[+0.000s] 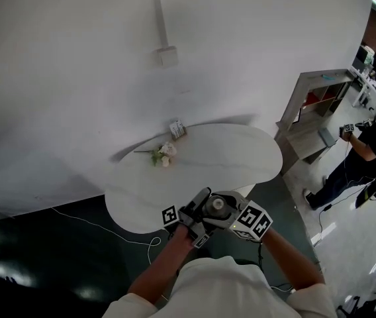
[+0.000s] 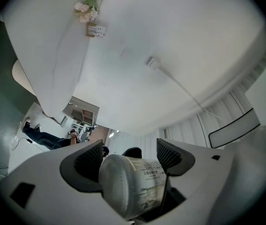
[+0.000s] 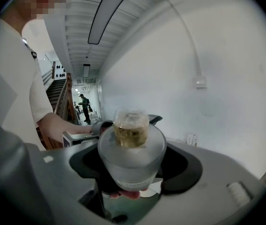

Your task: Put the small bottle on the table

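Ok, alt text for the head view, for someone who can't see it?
A person holds a small bottle between the left tongs and right tongs at the near edge of a white oval table. A flower sprig and a small card sit at its far side; another person stands at right.

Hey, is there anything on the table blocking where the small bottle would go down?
Nothing visible. The small bottle hangs over the table near its bare front edge; the flowers and card sit far back.

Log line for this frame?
small bottle: held, not on table | left gripper: shut on it | right gripper: shut on it
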Motion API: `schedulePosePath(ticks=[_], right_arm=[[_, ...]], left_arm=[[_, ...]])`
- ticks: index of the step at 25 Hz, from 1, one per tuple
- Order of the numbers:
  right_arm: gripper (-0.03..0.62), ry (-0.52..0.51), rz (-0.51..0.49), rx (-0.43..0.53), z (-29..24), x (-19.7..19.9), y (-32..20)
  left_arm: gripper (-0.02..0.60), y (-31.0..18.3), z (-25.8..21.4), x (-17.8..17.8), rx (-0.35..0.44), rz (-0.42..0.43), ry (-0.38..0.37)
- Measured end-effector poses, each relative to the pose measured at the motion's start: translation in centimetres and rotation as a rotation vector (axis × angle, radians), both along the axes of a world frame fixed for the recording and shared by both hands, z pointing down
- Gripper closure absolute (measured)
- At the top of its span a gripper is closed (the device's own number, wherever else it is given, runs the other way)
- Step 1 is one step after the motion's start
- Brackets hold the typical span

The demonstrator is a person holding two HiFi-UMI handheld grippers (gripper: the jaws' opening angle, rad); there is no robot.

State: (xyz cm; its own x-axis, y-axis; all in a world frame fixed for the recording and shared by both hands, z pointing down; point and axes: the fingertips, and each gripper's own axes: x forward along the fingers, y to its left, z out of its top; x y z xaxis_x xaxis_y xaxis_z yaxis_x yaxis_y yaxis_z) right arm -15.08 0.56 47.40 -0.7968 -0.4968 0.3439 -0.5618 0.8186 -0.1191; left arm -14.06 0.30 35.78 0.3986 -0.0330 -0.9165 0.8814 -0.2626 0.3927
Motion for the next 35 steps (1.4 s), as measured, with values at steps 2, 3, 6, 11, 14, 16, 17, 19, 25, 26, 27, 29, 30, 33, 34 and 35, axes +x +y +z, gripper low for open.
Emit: schedulePosePath(ticks=[2,3,6,11,14,16,17,19,25,26,27,29,30,33,34,35], right_arm=[[0.246,0.004,0.012,0.001,0.2,-0.2,-1.0],[0.246,0.007,0.017,0.000,0.3,-0.3,-1.4],[0.246,0.013,0.026,-0.004,0.4,-0.3,-2.4],[0.246,0.010,0.021,-0.012,0.6,-0.1,-3.6],[0.246,0.016,0.009,-0.019,1.0,-0.1,-4.5],[0.246,0.017,-0.003,-0.021,1.2,0.0,-5.1],[0.246,0.015,-0.010,-0.022,1.4,0.1,-5.5],[0.246,0.009,-0.025,-0.026,1.6,0.5,-6.6],[0.246,0.006,-0.077,-0.043,2.1,2.2,-10.3],[0.246,0.005,-0.086,-0.047,2.3,2.6,-10.8],[0.246,0.006,-0.094,-0.051,2.5,3.0,-11.4],[0.246,0.013,-0.110,-0.057,3.0,3.9,-12.7],[0.247,0.016,-0.119,-0.058,3.1,4.3,-13.4],[0.247,0.017,-0.143,-0.048,3.3,5.8,-15.3],[0.247,0.016,-0.149,-0.046,3.4,6.2,-15.9],[0.247,0.017,-0.154,-0.048,3.7,6.6,-16.5]], left_arm=[[0.215,-0.9,0.1,-0.2,0.002,0.009,-0.002],[0.215,-1.4,0.2,-0.2,0.002,0.012,-0.004],[0.215,-2.4,0.3,-0.2,0.001,0.019,-0.004],[0.215,-3.6,0.6,0.0,-0.008,0.023,-0.010],[0.215,-4.6,0.9,0.1,-0.013,0.012,-0.017],[0.215,-5.3,1.1,0.3,-0.015,0.002,-0.022],[0.215,-5.8,1.2,0.4,-0.016,-0.003,-0.024],[0.215,-6.9,1.4,0.8,-0.017,-0.017,-0.031],[0.215,-10.8,2.0,2.7,-0.028,-0.067,-0.048],[0.215,-11.4,2.1,3.1,-0.031,-0.074,-0.049],[0.215,-12.0,2.2,3.5,-0.032,-0.081,-0.048],[0.215,-13.4,2.5,4.4,-0.037,-0.096,-0.046],[0.215,-14.1,2.7,4.9,-0.044,-0.105,-0.051],[0.215,-16.3,4.5,6.3,-0.115,-0.135,-0.115],[0.215,-17.1,5.5,6.8,-0.154,-0.147,-0.152],[0.215,-17.8,6.6,7.3,-0.198,-0.159,-0.193]])
